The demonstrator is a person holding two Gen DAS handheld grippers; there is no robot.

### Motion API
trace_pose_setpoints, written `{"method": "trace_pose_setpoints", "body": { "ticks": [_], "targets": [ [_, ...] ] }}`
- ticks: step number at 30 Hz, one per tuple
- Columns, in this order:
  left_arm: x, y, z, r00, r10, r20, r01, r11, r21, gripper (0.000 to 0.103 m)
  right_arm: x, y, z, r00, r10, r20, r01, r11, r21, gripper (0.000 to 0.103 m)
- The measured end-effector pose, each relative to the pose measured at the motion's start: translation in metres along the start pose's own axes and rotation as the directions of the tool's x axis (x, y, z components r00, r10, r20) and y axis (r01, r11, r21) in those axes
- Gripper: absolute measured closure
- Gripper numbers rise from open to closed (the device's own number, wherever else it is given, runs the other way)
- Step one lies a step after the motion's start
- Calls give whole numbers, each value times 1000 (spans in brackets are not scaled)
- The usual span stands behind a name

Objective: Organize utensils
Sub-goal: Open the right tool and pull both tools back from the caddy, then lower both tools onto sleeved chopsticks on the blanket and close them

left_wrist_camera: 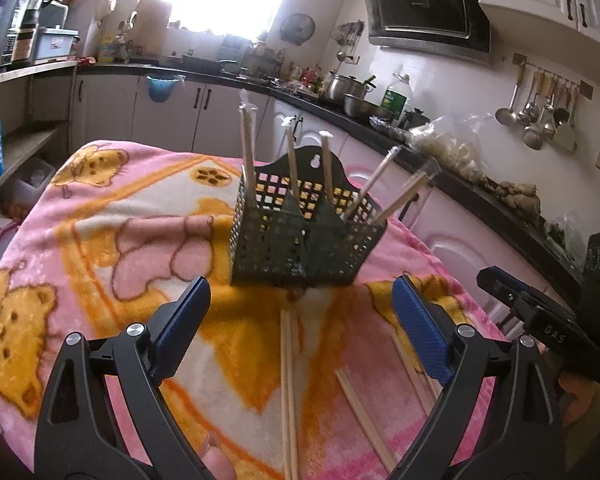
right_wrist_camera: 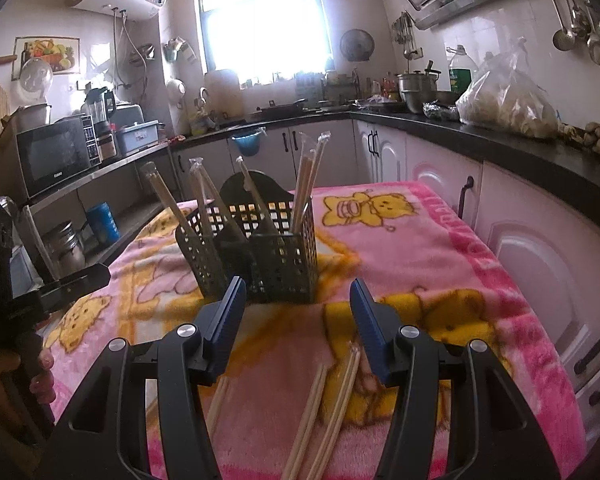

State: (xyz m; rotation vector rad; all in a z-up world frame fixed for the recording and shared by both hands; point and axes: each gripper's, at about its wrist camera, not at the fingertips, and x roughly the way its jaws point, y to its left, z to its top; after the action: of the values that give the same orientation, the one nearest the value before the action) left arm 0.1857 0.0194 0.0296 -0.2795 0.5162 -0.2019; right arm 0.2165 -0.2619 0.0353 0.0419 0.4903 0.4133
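Loose chopstick pairs (right_wrist_camera: pixel 320 412) lie on the pink blanket (right_wrist_camera: pixel 440 248) just below both grippers, still to be sorted. Left gripper (left_wrist_camera: pixel 300 312) is spread wide and empty; right gripper (right_wrist_camera: pixel 298 308) is partly spread, pinching nothing. Beyond, the black mesh caddy (left_wrist_camera: pixel 296 248) already holds several wrapped chopsticks (left_wrist_camera: pixel 248 144) upright.

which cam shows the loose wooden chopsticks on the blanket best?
Left wrist: the loose wooden chopsticks lie spread across the pink cartoon-bear blanket, three sets apart, below the dark perforated plastic utensil basket. Right wrist shows them bunched and partly hidden by its fingers.
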Motion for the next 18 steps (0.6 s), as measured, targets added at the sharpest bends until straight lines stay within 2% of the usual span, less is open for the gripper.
{"method": "trace_pose_setpoints", "body": {
  "ticks": [18],
  "targets": [
    [3,-26,-33,996,-27,-80,30,999,36,20,-16,-7,-34,998,-7,-62,6,1000,-12,51]
  ]
}}
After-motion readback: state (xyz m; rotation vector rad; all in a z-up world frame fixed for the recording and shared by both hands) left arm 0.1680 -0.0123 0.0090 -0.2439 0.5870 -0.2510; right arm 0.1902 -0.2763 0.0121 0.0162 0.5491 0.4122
